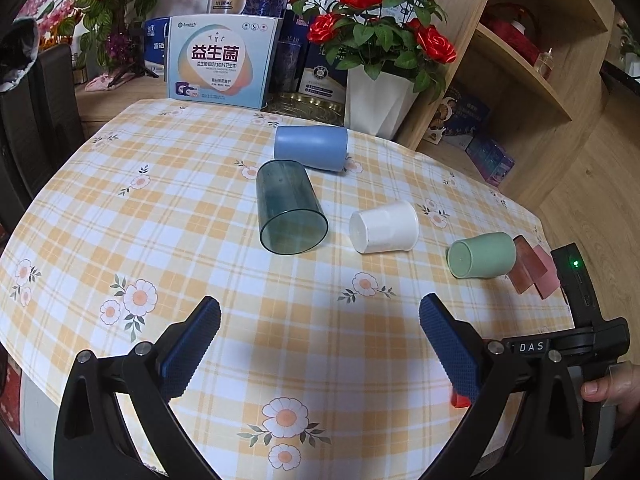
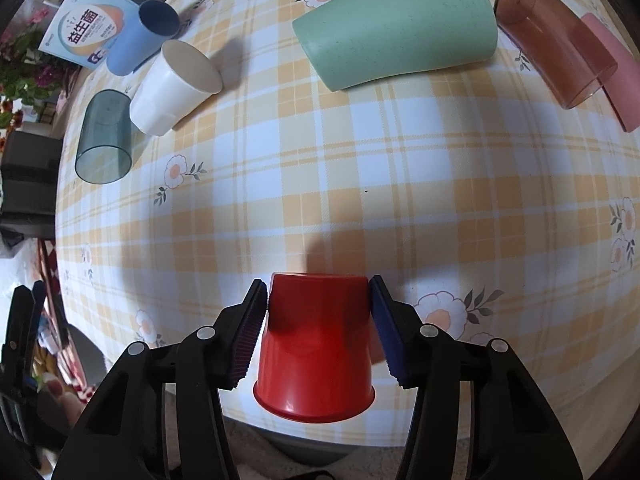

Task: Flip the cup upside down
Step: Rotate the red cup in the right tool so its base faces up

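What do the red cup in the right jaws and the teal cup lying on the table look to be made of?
Red cup: probably opaque glossy plastic; soft highlights on a smooth wall. Teal cup: likely clear tinted plastic, possibly glass; the tablecloth shows through it. The right gripper pads press the red cup's sides.

Surface [image 2: 360, 168]: inverted cup [image 2: 316, 344] at 6 o'clock within right claw [image 2: 318, 332]; three toppled cups [image 2: 176, 88] at 10 o'clock; three more [image 2: 400, 28] at 1 o'clock.

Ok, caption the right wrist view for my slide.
Right gripper clamps an inverted red cup near the table edge.
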Demonstrator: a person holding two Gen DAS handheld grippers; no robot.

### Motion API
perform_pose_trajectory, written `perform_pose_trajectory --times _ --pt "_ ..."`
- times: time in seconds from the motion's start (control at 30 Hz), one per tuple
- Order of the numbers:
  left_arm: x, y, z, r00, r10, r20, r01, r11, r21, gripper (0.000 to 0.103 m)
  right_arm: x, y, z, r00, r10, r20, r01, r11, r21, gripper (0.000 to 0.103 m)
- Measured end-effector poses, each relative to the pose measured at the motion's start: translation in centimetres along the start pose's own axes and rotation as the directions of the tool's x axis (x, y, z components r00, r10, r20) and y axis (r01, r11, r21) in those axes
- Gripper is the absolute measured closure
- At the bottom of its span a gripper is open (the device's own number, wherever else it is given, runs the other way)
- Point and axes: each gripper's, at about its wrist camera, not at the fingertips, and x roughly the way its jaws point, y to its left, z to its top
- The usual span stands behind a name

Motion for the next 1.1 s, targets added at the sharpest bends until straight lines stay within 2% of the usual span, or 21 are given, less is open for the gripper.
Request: perform_pose_trajectory --times 0.23,0.33,0.47,0.63,0.73,0.8,0.87,1.0,1.1 --pt "0.2 0.0 -0.3 1.0 0.006 -0.02 -0.006 1.0 -0.01 0.006 -0.7 -0.8 -0.8 0.998 0.041 0.039 -0.041 0.999 0.001 0.052" --pt "0.3 -0.1 -0.4 1.0 0.009 -0.025 -0.009 1.0 -0.015 0.006 -1.7 -1.0 -1.5 0.995 0.05 0.085 -0.048 0.999 -0.025 0.052" --pt "0.3 -0.3 -0.6 1.0 0.012 -0.028 -0.012 1.0 -0.013 0.006 -3.6 -1.3 -3.4 0.98 0.05 0.195 -0.032 0.995 -0.092 0.053" --pt "0.6 -1.0 -0.7 0.999 0.011 -0.04 -0.011 1.0 -0.004 0.006 -5.6 -3.9 -5.5 0.955 0.081 0.285 -0.072 0.996 -0.045 0.054" --pt "0.7 -1.3 -0.9 0.999 0.01 -0.048 -0.01 1.0 -0.003 0.006 -7.6 -5.6 -5.7 0.925 0.045 0.378 -0.044 0.999 -0.009 0.055" --pt "0.7 -1.5 -0.9 0.999 0.01 -0.052 -0.01 1.0 -0.001 0.006 -9.2 -6.6 -5.5 0.892 -0.003 0.451 0.002 1.0 0.003 0.055" --pt "0.7 -1.7 -0.9 0.999 0.013 -0.052 -0.013 1.0 0.004 0.006 -10.0 -7.1 -5.2 0.873 -0.046 0.485 0.048 0.999 0.009 0.055" --pt "0.6 -1.9 -0.9 0.999 0.016 -0.05 -0.016 1.0 0.01 0.006 -10.7 -8.5 -4.3 0.858 -0.096 0.505 0.095 0.995 0.027 0.055" --pt "0.7 -2.0 -0.9 0.998 0.018 -0.052 -0.018 1.0 0.01 0.006 -10.1 -9.2 -3.7 0.871 -0.131 0.474 0.129 0.991 0.036 0.055"
